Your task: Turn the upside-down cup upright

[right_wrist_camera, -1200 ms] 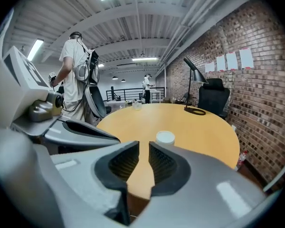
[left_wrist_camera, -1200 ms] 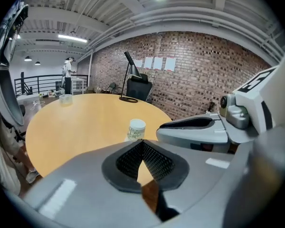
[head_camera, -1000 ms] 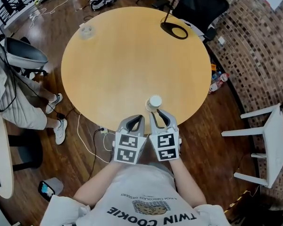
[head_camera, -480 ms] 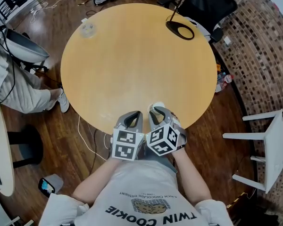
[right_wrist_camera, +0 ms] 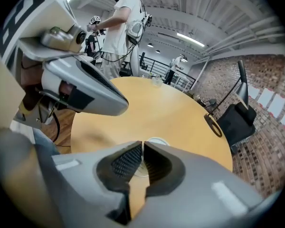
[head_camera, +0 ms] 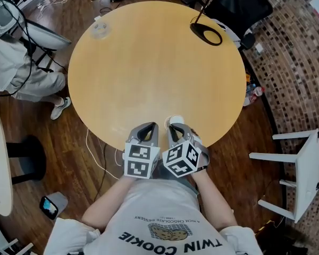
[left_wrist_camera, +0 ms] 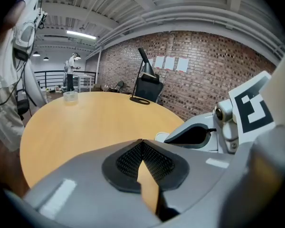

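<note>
Right gripper [right_wrist_camera: 142, 146]: jaws down to a hairline slit, by the look pinched on the near wall of the cup [right_wrist_camera: 157, 140]. Contact itself half hidden behind the pads, so a judgement. Left gripper [left_wrist_camera: 142, 144]: closed, tips touching, nothing between, parked just left of the right one over the near edge of the table [head_camera: 149, 68].

Cup: near edge of table, a bit right of centre, right at the right gripper's tips. White ringed end facing up; reads as the base, so judged bottom-up, flip not done.

Step in hand: grip stage, just ahead of the flip.

Next move, my read: lift clear of the tabletop, roll the wrist about half a turn, set down on the base, then release. Thin-wall pinch, so risk of swing or slip during the roll; keep it slow, left gripper handy for steadying.

Readable text: "TWIN COOKIE" on the shirt [head_camera: 170, 232], upside down in head view; smaller line above the cookie graphic too small to read. Marker cubes [head_camera: 140, 161]: black-and-white square patterns, no letters. White sheets [left_wrist_camera: 170, 63] on the far brick wall [left_wrist_camera: 209, 80]: nothing legible.
</note>
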